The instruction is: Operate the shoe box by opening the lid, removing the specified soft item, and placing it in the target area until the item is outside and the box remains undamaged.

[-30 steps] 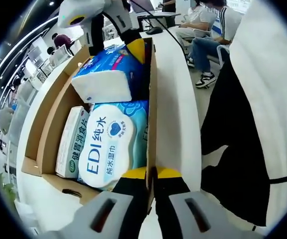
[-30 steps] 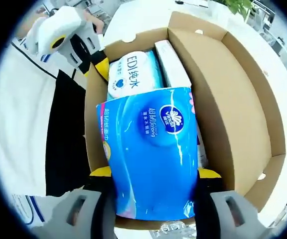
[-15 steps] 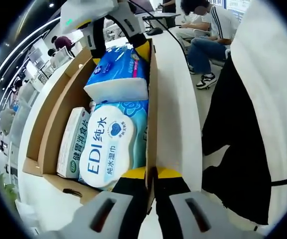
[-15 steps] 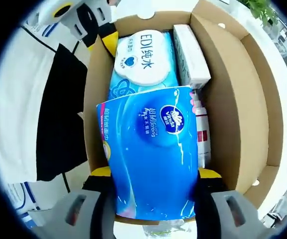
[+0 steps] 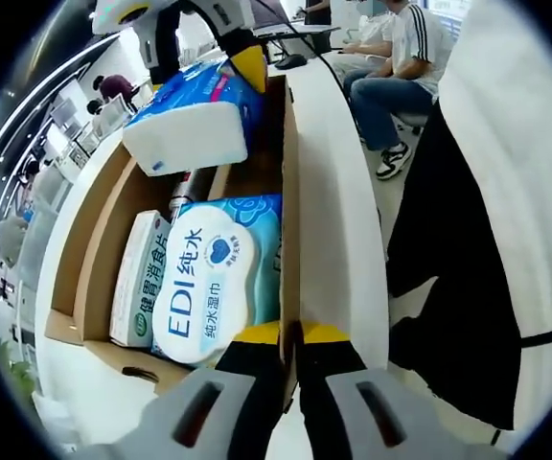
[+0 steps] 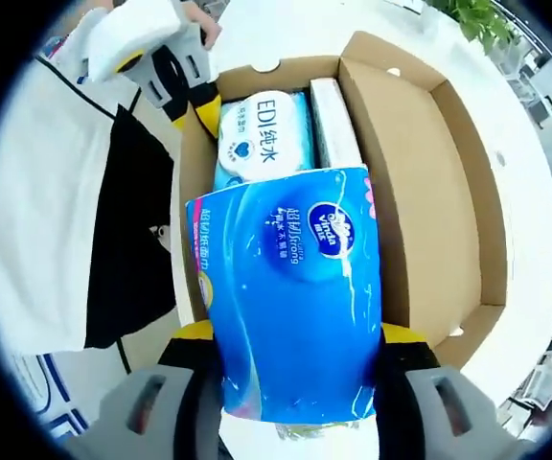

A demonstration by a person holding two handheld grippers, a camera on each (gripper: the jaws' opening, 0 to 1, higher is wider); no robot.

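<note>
An open cardboard shoe box point(image 5: 82, 251) point(image 6: 444, 211) lies on a white table. My right gripper point(image 6: 293, 337) is shut on a blue tissue pack point(image 6: 290, 292), held above the box; the same tissue pack point(image 5: 195, 123) hangs over the box's far end in the left gripper view, under the right gripper point(image 5: 199, 57). My left gripper point(image 5: 291, 335) is shut on the box's near side wall point(image 5: 289, 230); in the right gripper view the left gripper point(image 6: 185, 86) pinches that wall. Inside lie a wet wipes pack point(image 5: 209, 278) point(image 6: 257, 134), a white carton point(image 5: 140, 278) point(image 6: 332, 125) and a small bottle point(image 5: 182, 192).
The person's black and white clothing point(image 5: 487, 240) point(image 6: 75, 230) is close beside the box. Seated people point(image 5: 401, 57) are beyond the table's far end. White tabletop point(image 5: 338, 211) runs along the box's side. A green plant point(image 6: 472, 14) stands at the far edge.
The right gripper has lifted the blue tissue pack up out of the box, uncovering the small bottle beneath. The left gripper still clamps the box wall.
</note>
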